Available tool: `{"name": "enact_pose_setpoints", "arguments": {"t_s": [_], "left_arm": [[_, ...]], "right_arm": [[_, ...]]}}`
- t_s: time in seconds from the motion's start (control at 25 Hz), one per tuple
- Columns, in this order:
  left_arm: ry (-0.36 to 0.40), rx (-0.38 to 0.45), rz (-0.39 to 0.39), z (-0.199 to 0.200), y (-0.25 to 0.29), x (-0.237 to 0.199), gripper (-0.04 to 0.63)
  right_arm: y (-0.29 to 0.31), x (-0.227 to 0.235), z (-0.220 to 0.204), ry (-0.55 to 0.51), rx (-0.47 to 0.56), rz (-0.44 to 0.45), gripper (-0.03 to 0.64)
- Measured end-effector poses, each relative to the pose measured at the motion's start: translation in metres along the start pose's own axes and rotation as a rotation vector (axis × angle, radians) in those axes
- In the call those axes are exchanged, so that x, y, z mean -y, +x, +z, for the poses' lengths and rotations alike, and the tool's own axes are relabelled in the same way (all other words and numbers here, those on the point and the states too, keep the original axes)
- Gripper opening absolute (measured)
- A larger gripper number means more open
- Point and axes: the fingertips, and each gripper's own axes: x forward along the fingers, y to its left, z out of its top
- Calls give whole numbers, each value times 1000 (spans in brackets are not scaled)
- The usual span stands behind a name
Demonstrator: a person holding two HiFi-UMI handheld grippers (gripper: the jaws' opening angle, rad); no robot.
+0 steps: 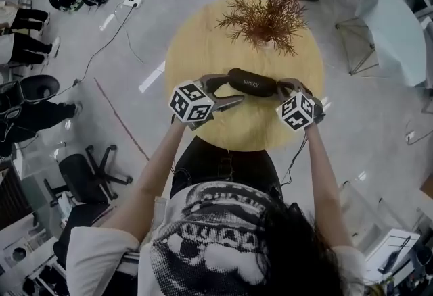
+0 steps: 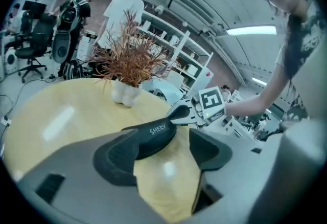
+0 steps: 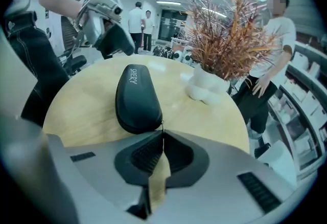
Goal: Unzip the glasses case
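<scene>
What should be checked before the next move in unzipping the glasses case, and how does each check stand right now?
1. Right hand-held gripper shut on the zipper pull: ok; a thin tab sits pinched at the jaw tips.
2. Left hand-held gripper bracing the glasses case: not ok; its jaws stand apart and do not press the case.
3. Case lying flat on the table: ok.
4. How far the zip has already run: cannot tell.
5. Plant clear of the case: ok; it stands apart, behind it.
</scene>
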Motion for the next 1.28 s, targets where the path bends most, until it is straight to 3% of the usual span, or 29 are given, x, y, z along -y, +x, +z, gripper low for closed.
{"name": "enact_pose_setpoints", "arguments": {"t_s": [0.12, 0.28, 0.56, 0.84, 1.28], "left_arm": [[-18, 43, 53, -10, -16, 11, 308], [-21, 36, 89, -26, -30, 27, 298], [-42, 51, 144, -50, -56, 51, 271], [-31, 21, 156, -81, -81, 73, 244], [-6, 138, 176, -102, -156, 78, 232]], "right_arm": [[-3, 2, 0, 74, 22, -69, 18], [-21, 3, 2, 230, 90, -126, 55], [-55, -42, 16, 477, 234, -107, 91], [-80, -118, 38, 504, 292, -16, 88], [-114, -178, 112, 503, 420, -72, 78]]}}
